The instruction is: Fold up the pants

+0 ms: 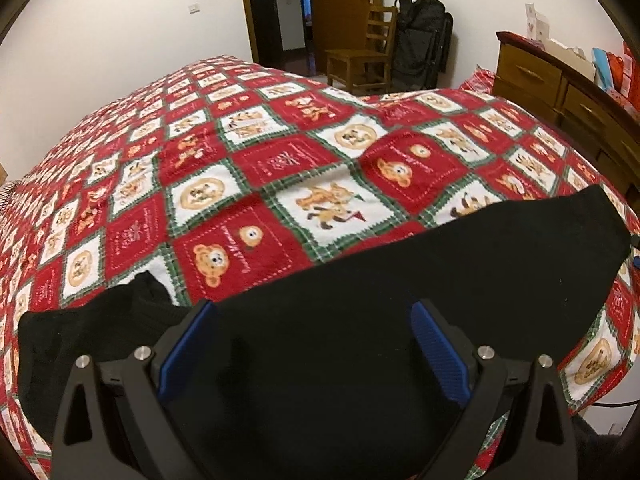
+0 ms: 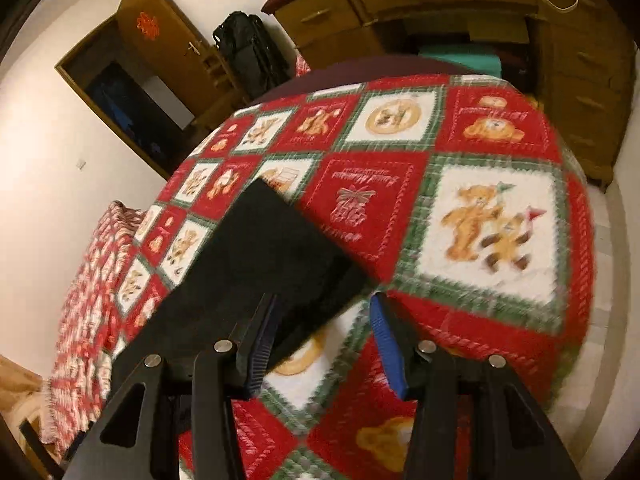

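Closest thing in the left wrist view is the left gripper itself, black arms with blue pads, jaws spread wide and nothing pinched between them, just hanging over the black pants. The pants are lying across the near edge of the bed on that red, white and green teddy bear blanket, stretched out sideways with a bunched bit at the left end. In the right wrist view the right gripper is also parted, roughly halfway, and a corner of the pants lies just ahead of and beside its left finger, but I honestly can't tell if the pad touches the cloth; the pads aren't clamping it. The blanket fills most of that view too, pretty blurry. Further back there's a wooden chair, a black bag against the wall, an open wooden door and a wooden dresser off to the right
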Motion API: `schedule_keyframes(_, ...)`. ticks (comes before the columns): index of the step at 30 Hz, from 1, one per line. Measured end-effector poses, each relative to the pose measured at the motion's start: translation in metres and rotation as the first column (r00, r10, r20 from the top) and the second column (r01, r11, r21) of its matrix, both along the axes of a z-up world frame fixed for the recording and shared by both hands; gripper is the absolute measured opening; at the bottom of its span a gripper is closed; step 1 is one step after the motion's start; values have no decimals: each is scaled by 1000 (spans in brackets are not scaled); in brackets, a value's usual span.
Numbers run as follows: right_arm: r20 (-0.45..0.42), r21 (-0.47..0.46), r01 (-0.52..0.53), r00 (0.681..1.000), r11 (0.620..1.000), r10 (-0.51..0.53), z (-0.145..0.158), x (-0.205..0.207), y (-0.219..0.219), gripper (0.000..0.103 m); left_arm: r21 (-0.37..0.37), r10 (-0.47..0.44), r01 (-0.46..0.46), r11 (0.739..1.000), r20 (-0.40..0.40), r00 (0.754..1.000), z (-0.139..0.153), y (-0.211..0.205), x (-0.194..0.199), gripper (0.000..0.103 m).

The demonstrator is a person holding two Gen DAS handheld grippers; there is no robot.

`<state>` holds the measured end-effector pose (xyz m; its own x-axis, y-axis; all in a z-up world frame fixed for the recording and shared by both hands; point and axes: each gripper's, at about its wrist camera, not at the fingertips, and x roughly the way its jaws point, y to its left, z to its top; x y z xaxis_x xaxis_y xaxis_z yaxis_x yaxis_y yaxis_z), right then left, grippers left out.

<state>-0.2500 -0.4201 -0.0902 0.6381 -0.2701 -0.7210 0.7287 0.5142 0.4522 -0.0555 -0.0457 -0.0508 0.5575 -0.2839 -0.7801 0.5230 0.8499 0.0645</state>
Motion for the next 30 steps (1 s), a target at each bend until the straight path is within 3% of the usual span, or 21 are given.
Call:
schedule_keyframes(12,14,-54,58,998,997,-57,-3,34,1,48,-11,21,-21,1000,-23,1000,-4,2,4,99)
schedule_keyframes(15,7,-35,44,999,998,-44,-6,35,-3,12,-10,23,-23,1000,-32,999,-6,3,5,99)
schedule_keyframes(20,78,8,-8,997,1000,7,-5,28,-7,9,-26,33,-33,999,-35,999,-5,9,6,99)
schedule_keyframes(24,143,-128,-107,982,986,125,37,31,22,9,-37,53,-53,998,-22,998,-1,18,8,99)
schedule_keyframes(26,171,-199,-201,957,959,236,64,42,48,9,-54,73,-74,996,-22,997,1,26,11,99)
schedule_keyframes(30,151,-327,-398,873,857,463,96,72,117,9,-73,95,-96,993,-19,995,5,36,15,99)
